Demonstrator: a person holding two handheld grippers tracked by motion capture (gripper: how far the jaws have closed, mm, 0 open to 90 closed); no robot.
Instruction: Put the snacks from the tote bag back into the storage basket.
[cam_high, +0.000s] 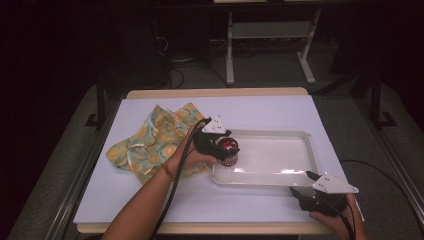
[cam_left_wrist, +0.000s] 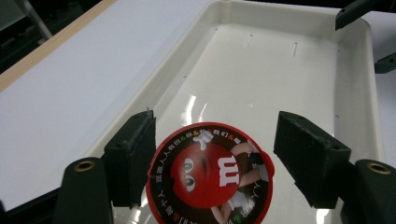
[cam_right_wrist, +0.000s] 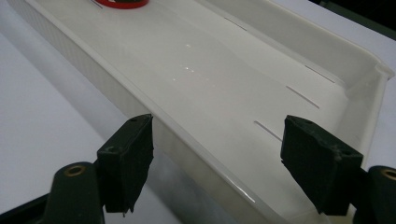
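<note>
Table (cam_high: 280, 107) was covered by a white sheet, wooden edge exposed at far side. A crumpled patterned cloth (cam_high: 150, 142) was laid left, a white tray (cam_high: 300, 155) just beside it.

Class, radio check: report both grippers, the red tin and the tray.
Left gripper open, straddling the red tin inside the tray. Right gripper open over the tray's near rim. Cloth lies apart, left of the tray.
</note>
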